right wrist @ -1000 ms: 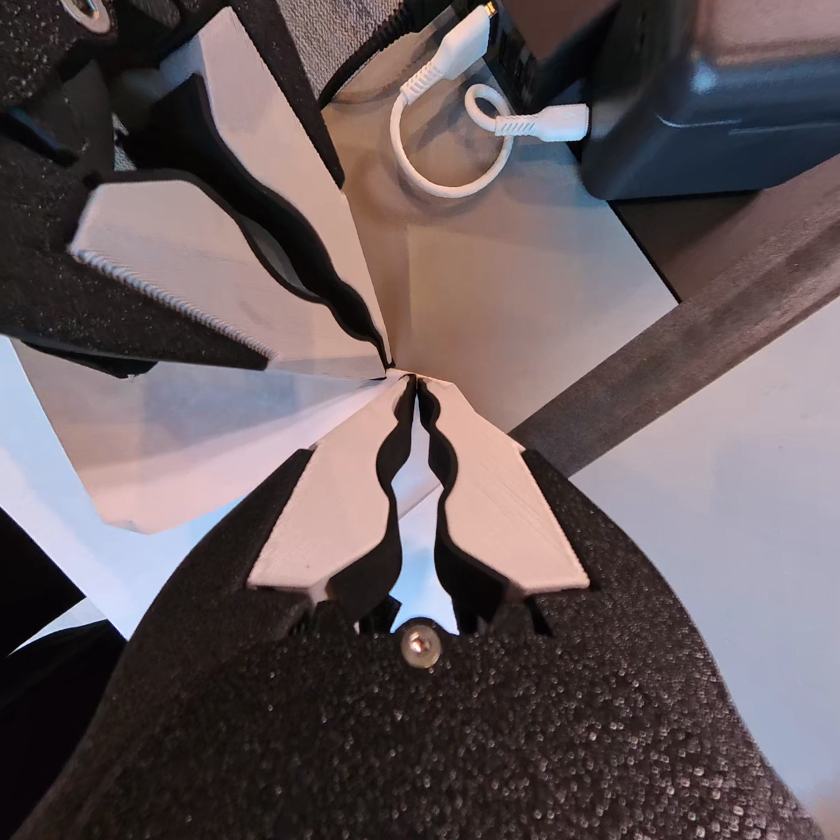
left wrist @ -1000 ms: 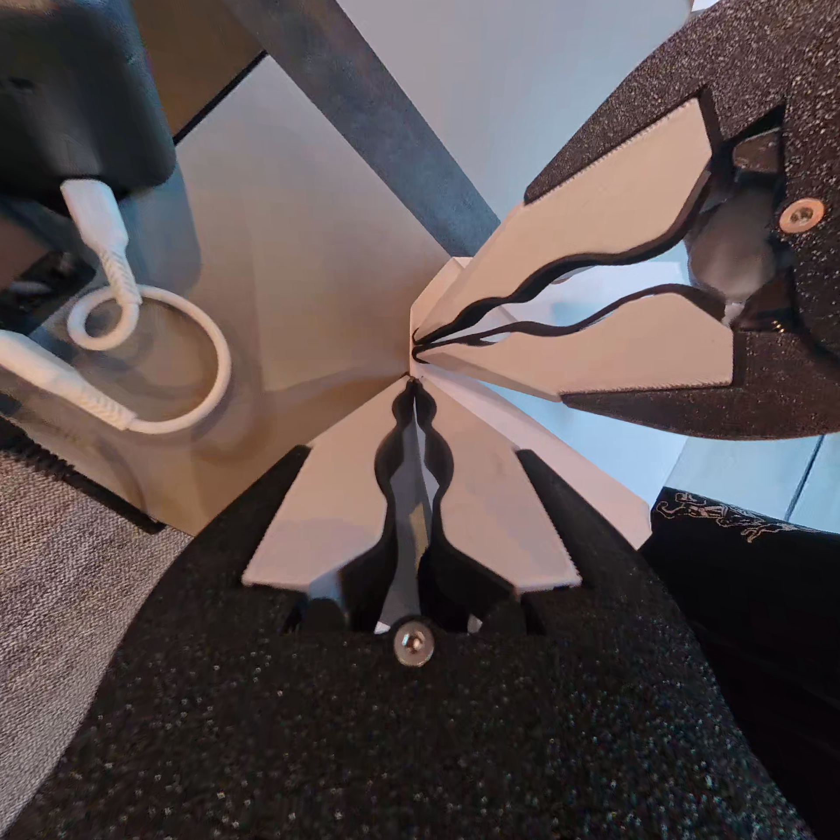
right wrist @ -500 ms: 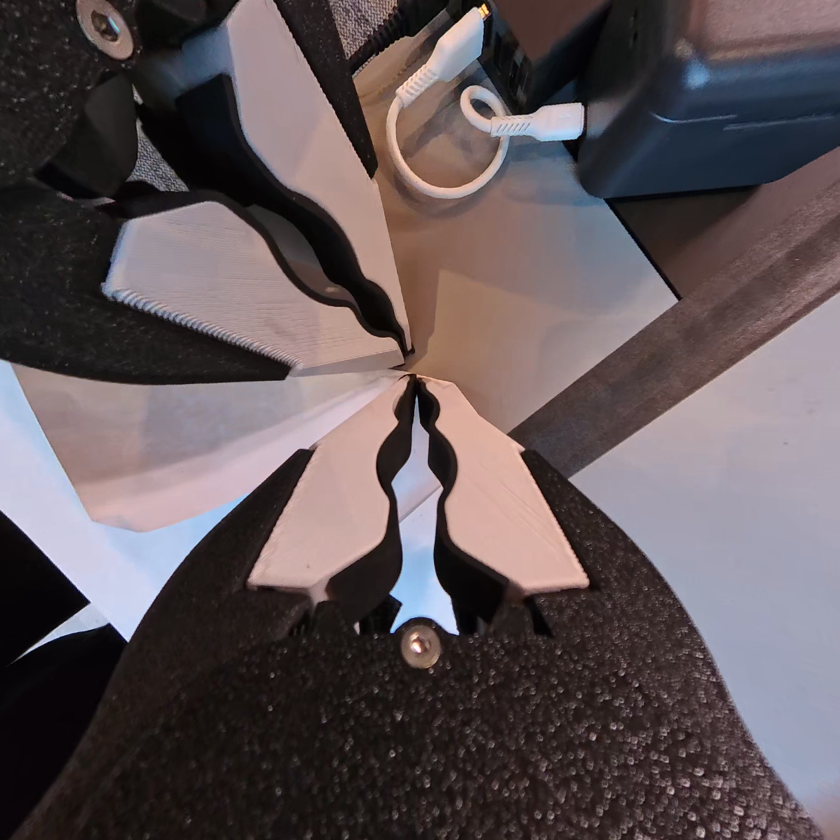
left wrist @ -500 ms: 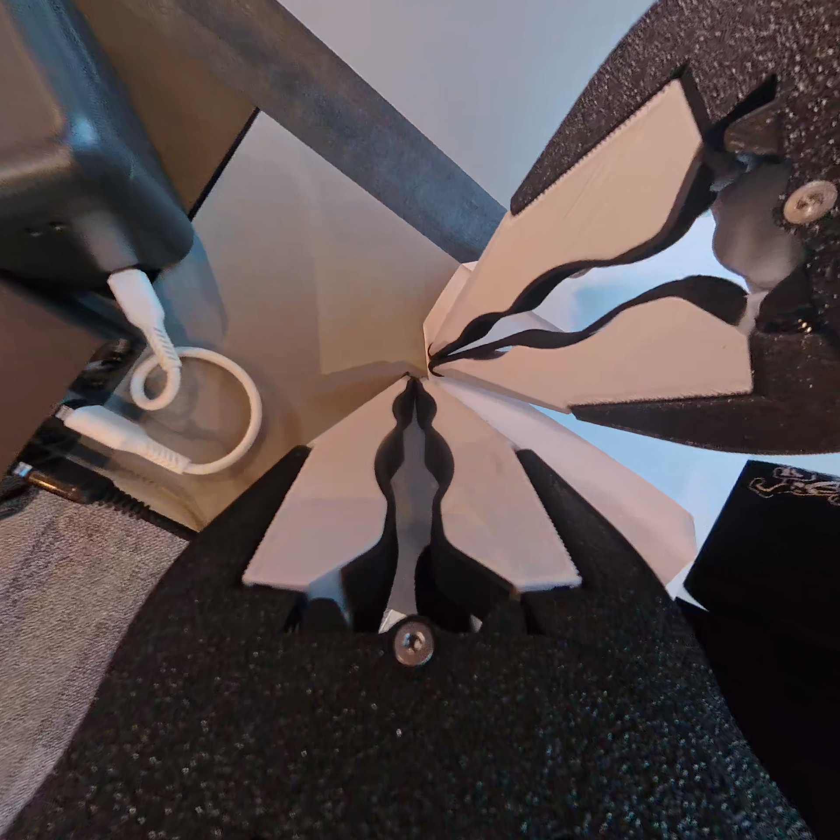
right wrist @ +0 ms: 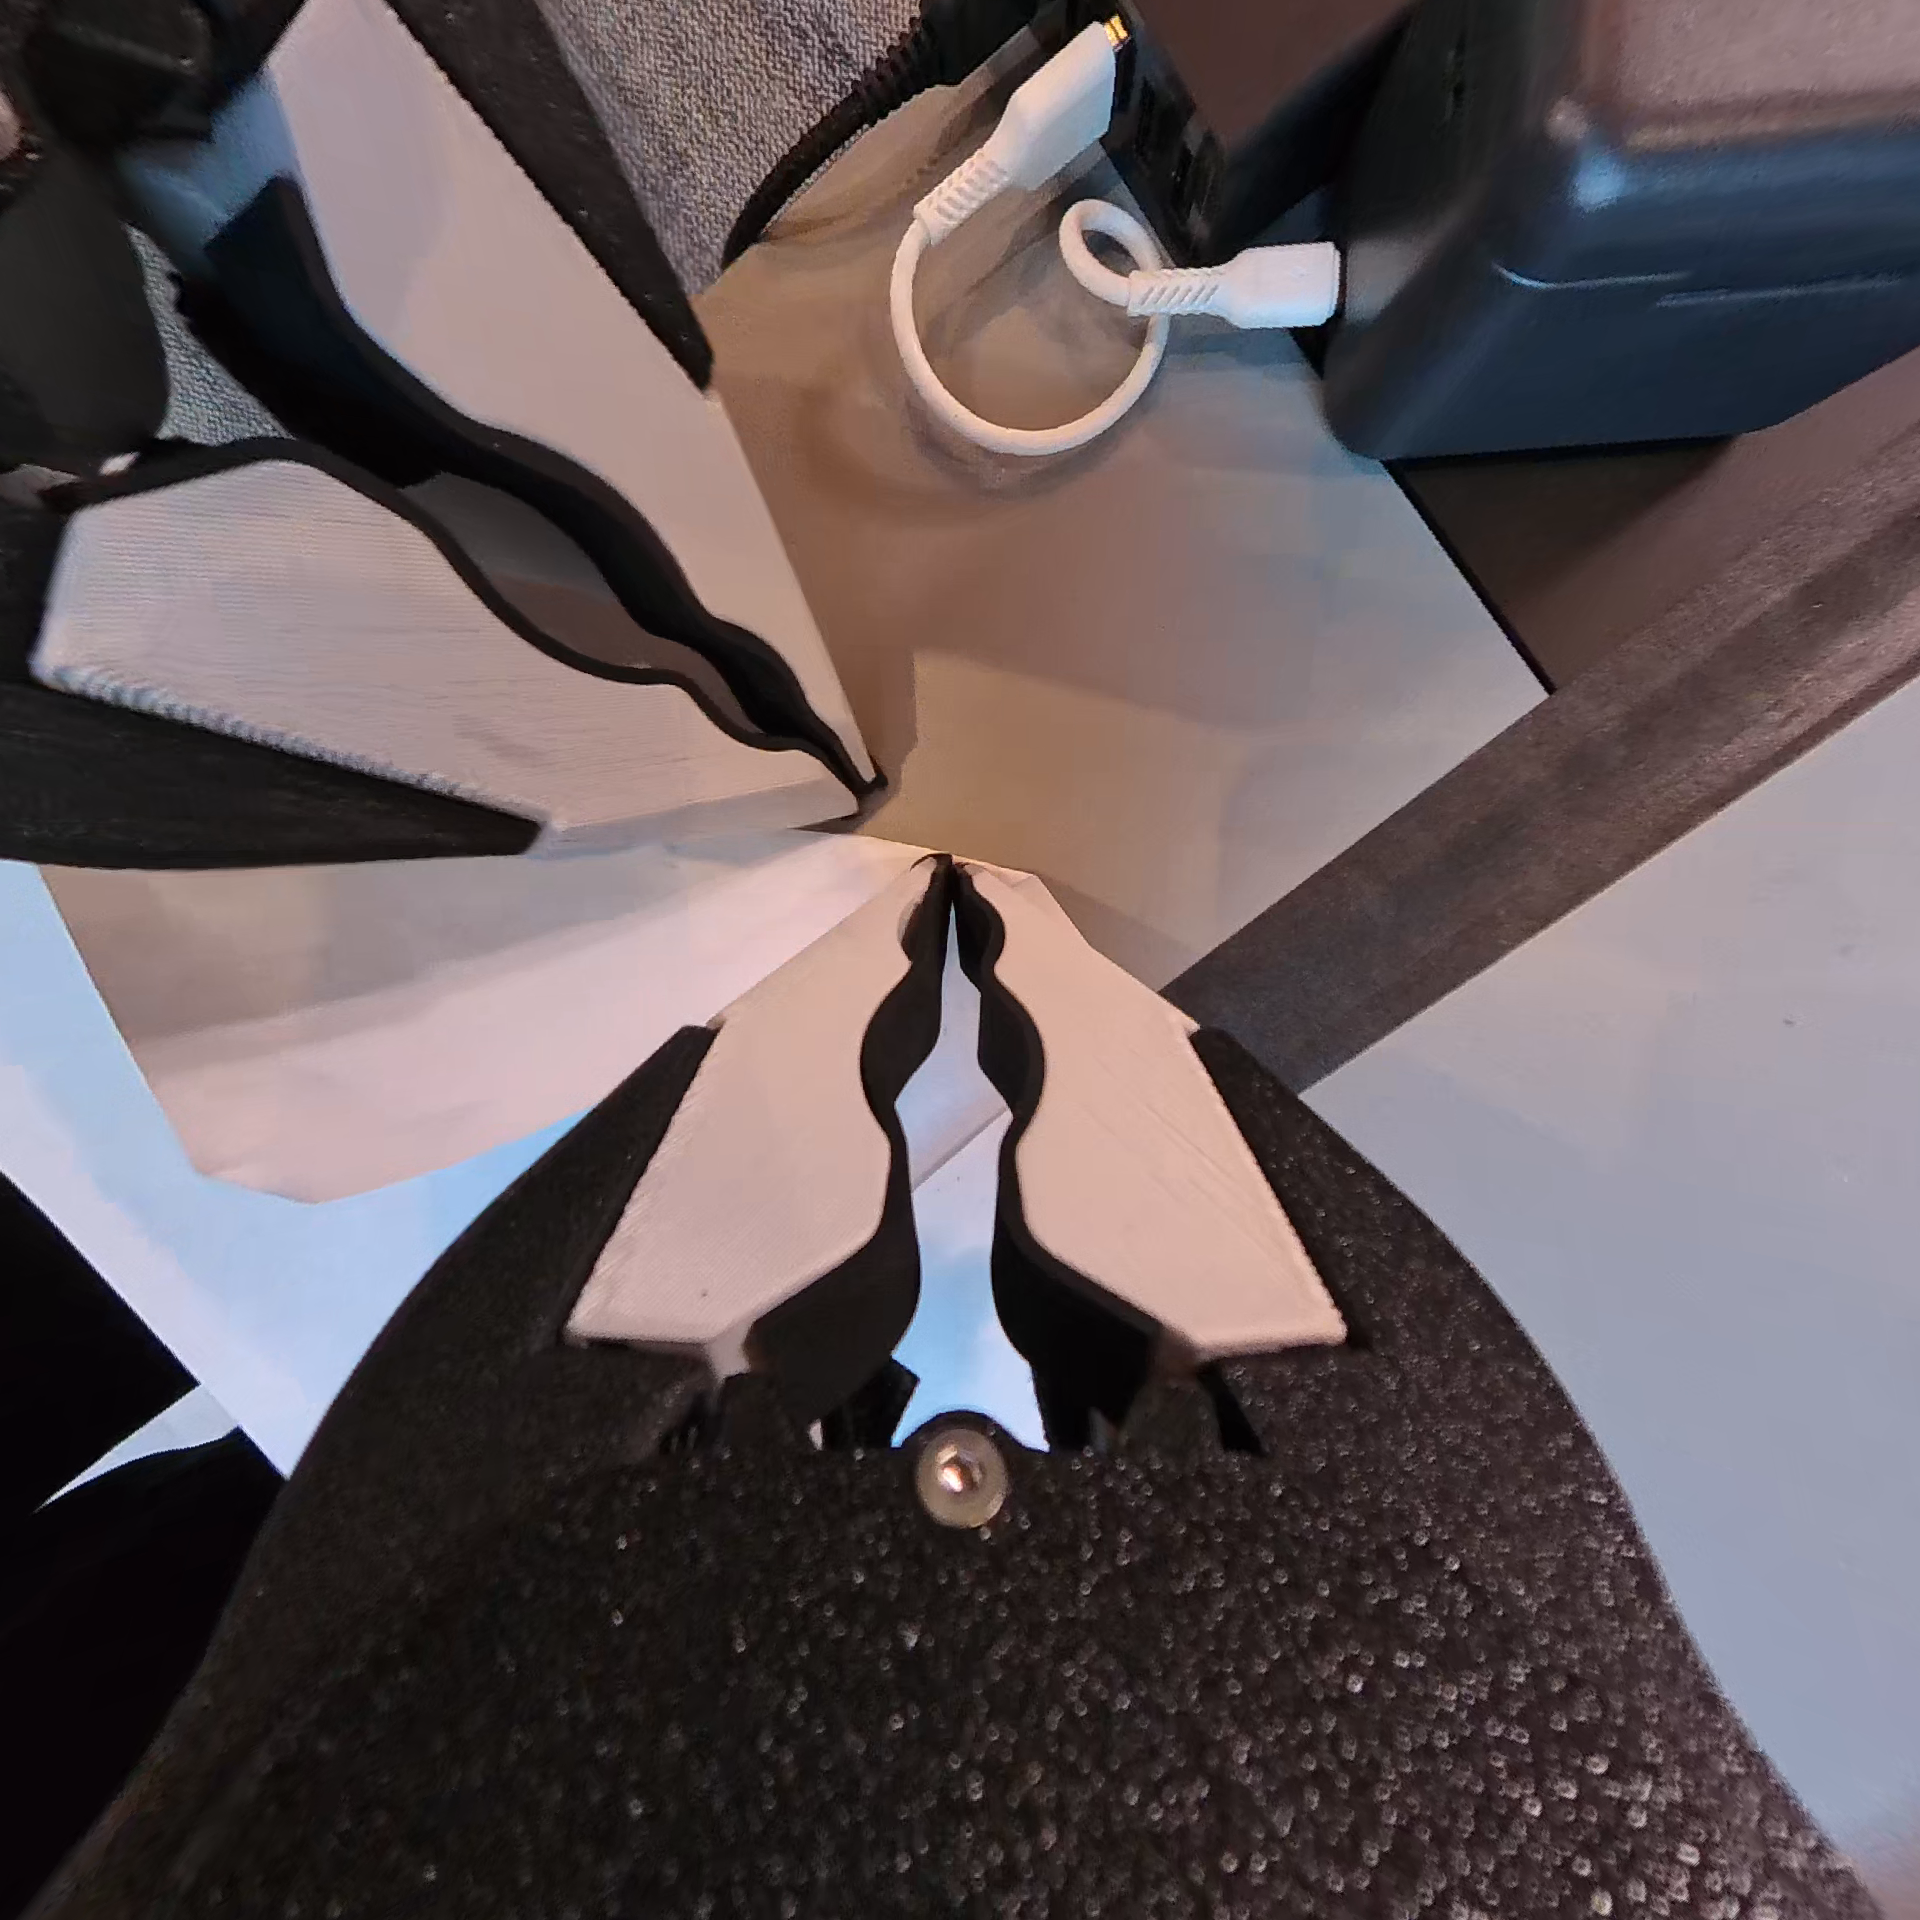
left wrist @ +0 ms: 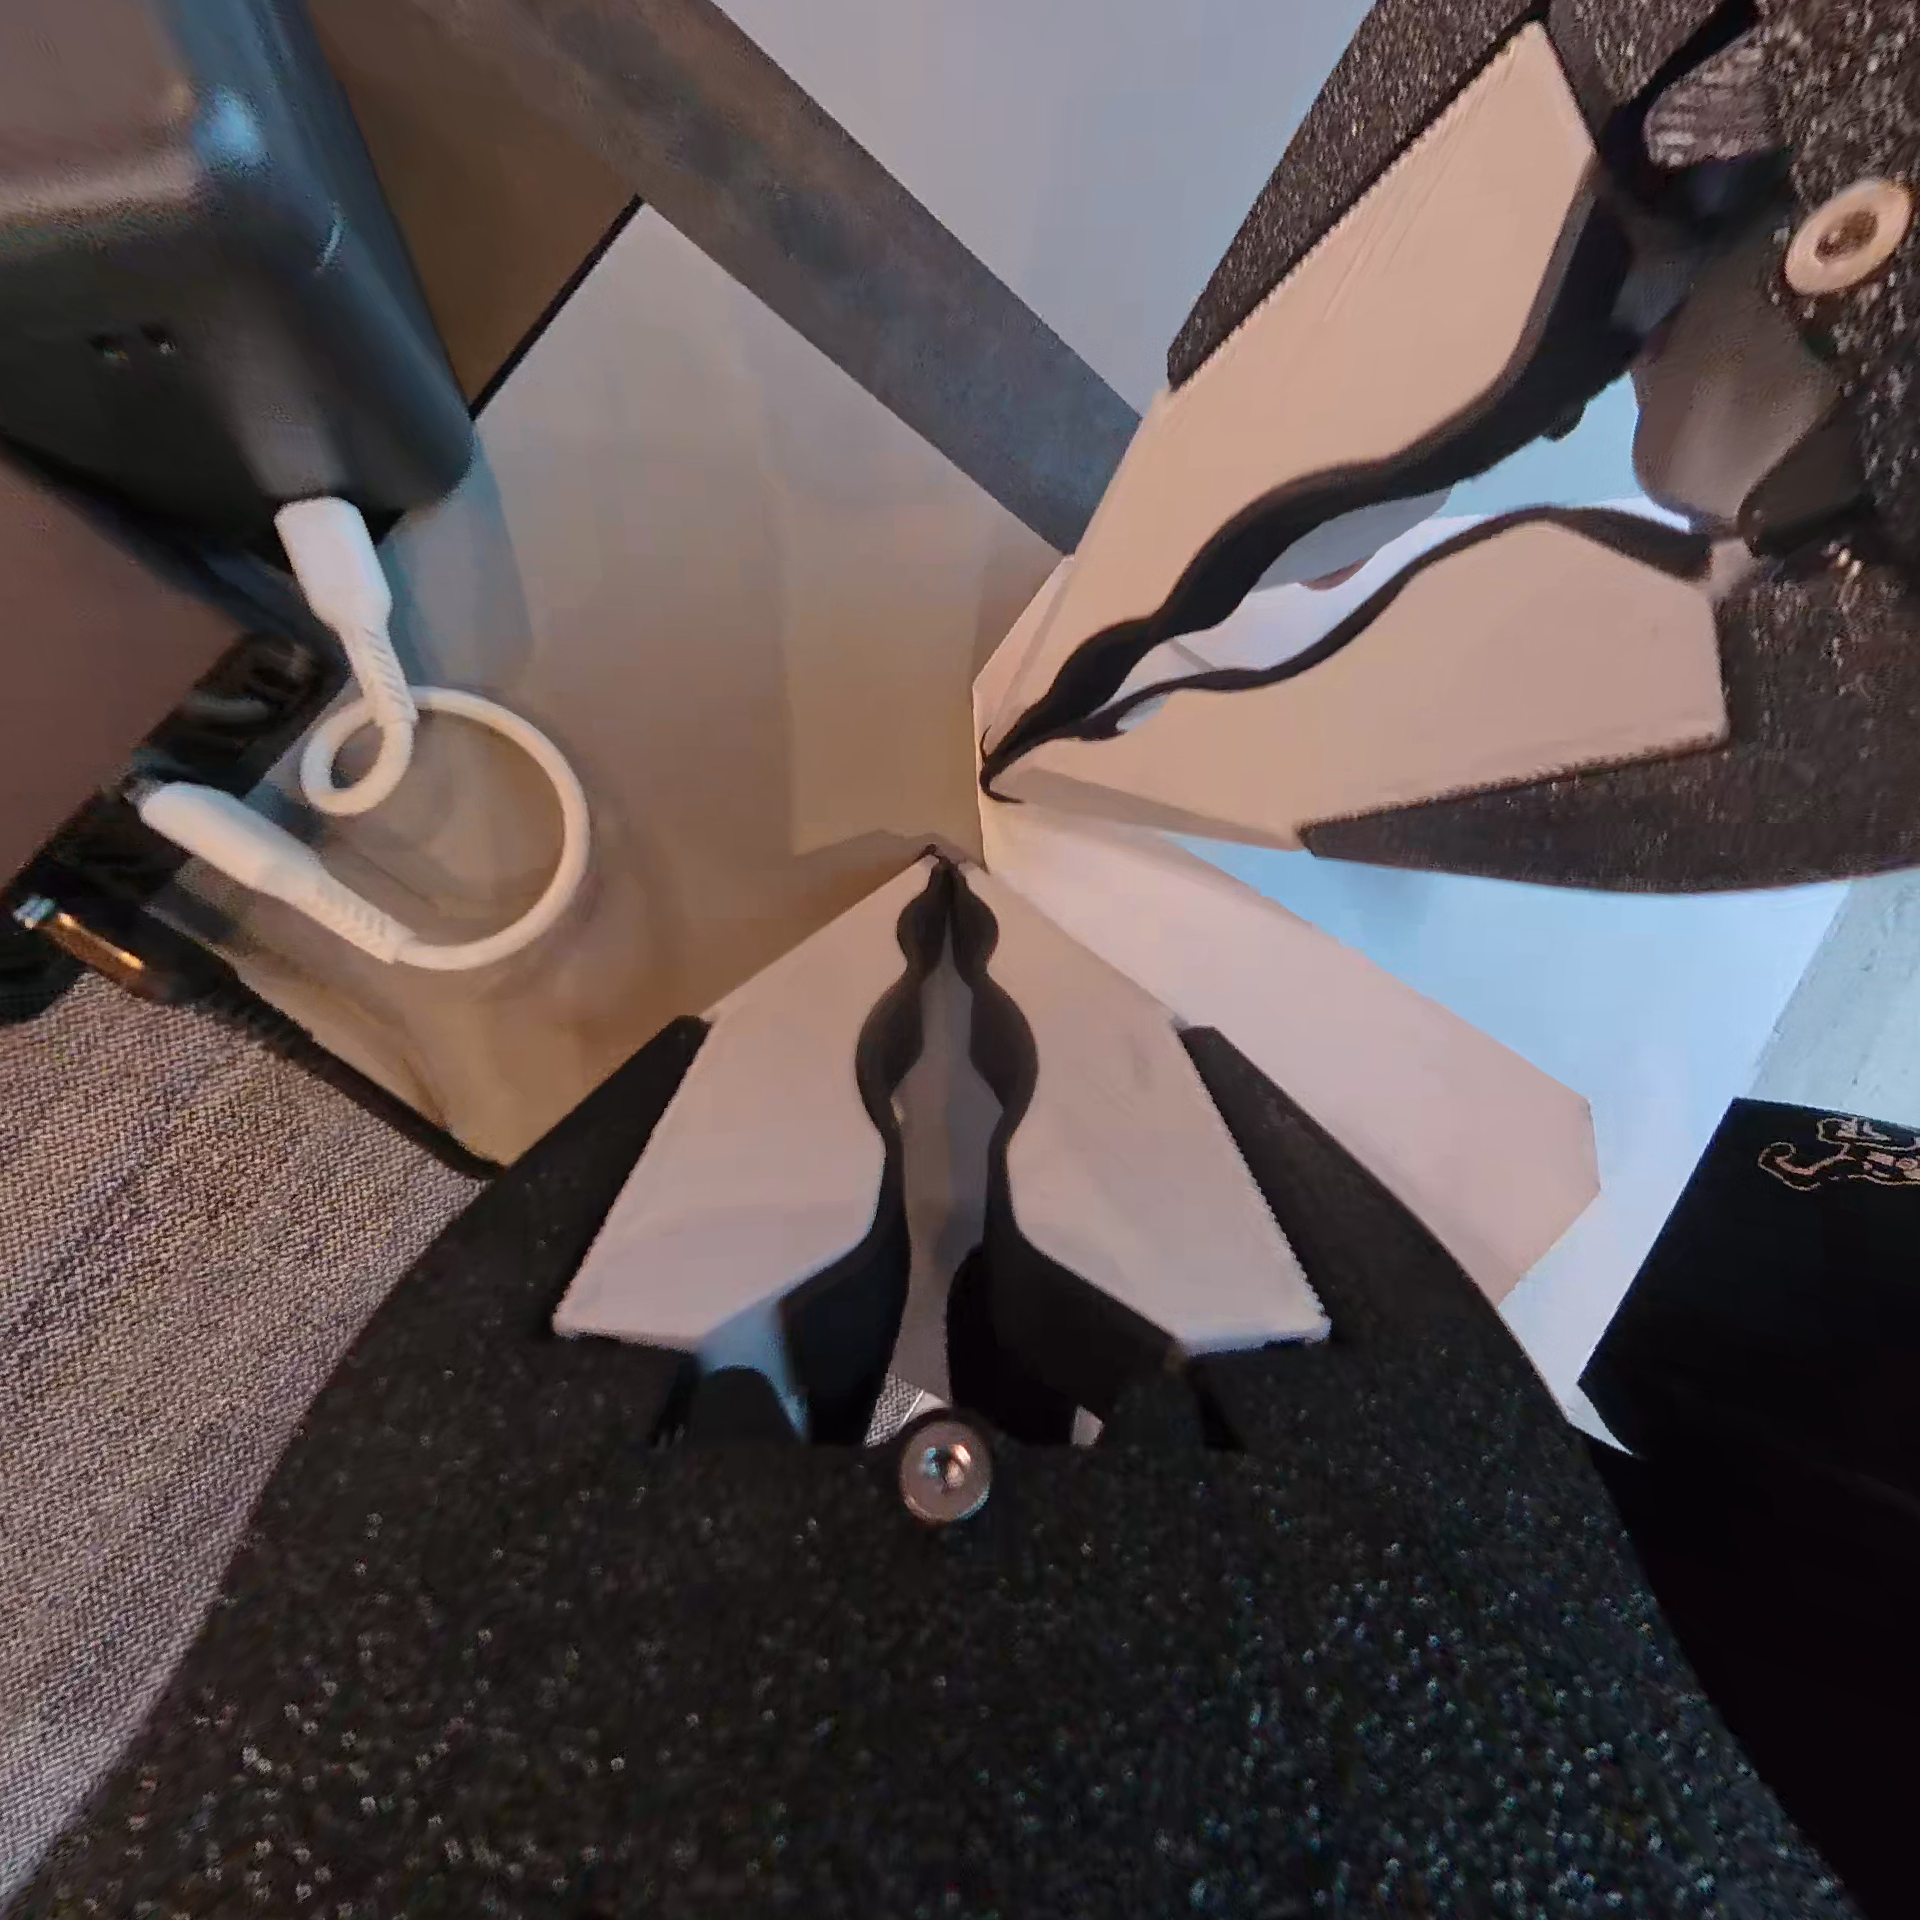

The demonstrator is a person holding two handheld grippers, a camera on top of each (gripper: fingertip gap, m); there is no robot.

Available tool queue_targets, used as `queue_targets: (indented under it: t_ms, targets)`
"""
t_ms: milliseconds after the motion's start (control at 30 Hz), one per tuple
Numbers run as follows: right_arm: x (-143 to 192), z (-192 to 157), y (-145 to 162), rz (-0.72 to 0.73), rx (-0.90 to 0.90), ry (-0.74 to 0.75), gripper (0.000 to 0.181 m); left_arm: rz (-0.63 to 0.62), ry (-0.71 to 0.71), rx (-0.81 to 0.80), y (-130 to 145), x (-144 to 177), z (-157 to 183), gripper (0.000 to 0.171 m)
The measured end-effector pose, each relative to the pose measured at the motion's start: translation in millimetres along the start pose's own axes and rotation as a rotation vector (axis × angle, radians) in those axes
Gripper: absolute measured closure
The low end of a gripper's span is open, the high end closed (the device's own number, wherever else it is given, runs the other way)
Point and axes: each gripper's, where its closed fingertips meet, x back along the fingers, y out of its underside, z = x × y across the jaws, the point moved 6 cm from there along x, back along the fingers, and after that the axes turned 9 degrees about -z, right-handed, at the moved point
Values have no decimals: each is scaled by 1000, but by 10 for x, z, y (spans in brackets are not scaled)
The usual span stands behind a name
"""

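**Two closed grippers pinching one sheet of paper**

At the centre of the left wrist view, the left gripper (left wrist: 943, 862), black with white wedge-shaped fingers, has its tips pressed together on a fold of the white sheet of paper (left wrist: 1299, 997), which spreads from the centre toward the lower right of the frame. Only a wavy slot remains between the fingers further back. Coming in from the upper right, the right gripper (left wrist: 992, 774) is likewise closed at its tips on the same sheet, just beside the left one's tips.

From the right wrist view, the right gripper (right wrist: 948, 868) sits at frame centre with tips shut on the paper (right wrist: 364, 997), which extends to the lower left. The left gripper (right wrist: 868, 779) enters from the upper left, its tips closed, near the right one's.

Behind them lies a pale tabletop (left wrist: 675, 582). A short white looped cable (left wrist: 488, 821) rests at the middle left, one end plugged into a dark blue-grey box (left wrist: 177, 312) in the upper left. A dark grey bar (left wrist: 831, 249) runs diagonally across the top. Grey woven fabric (left wrist: 156, 1351) fills the lower left.
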Motion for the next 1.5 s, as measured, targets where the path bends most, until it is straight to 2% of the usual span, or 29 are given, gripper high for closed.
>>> queue_targets:
  t_ms: [333,1033,1167,1367,1500]
  targets:
    - [1,-1,-1,-3,11,5,181,23,-19,12,263,89,29,171]
    - [19,54,-54,-89,86,34,181,2,-58,45,575,187,160,171]
    - [123,-20,-177,-8,90,36,181,18,-67,74,581,184,168,171]
    - [267,-209,-206,85,77,49,180,36,-77,99,587,182,176,171]
    - [165,-315,-36,35,35,20,171,42,-67,124,588,182,171,171]
